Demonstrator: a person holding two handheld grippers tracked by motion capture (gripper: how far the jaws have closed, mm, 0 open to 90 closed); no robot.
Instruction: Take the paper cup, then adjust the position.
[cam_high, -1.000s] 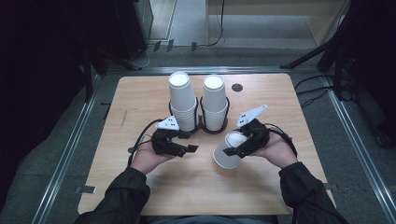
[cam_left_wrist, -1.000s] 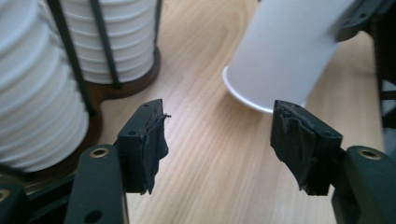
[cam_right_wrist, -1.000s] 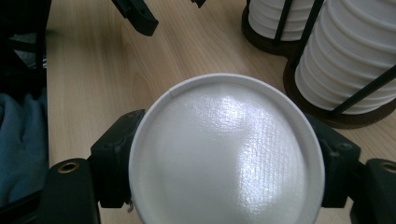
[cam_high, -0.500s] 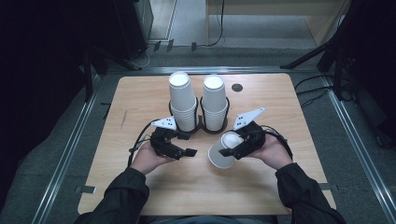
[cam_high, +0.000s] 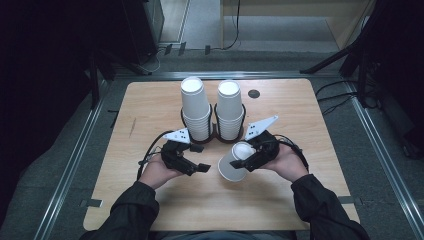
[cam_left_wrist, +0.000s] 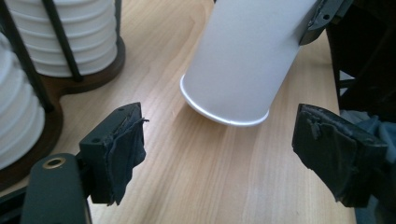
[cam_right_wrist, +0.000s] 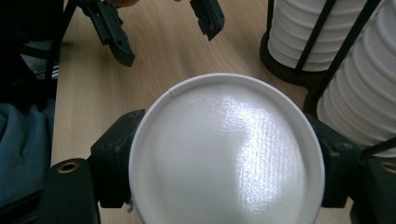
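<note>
Cup pulled free of the stacks, handover pending

On the table, two cup stacks stand toward the far edge; nearer the middle, the right gripper clamps a tilted paper cup. The left gripper, jaws just spread and empty, should next take the cup's rim.

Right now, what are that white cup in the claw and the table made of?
The cup looks like thin paper with a slightly glossy coating: rolled rim, faint woven texture, soft sheen. The table looks like pale wood or wood-look laminate: visible grain lines, matte finish. Which, I can't tell.
</note>
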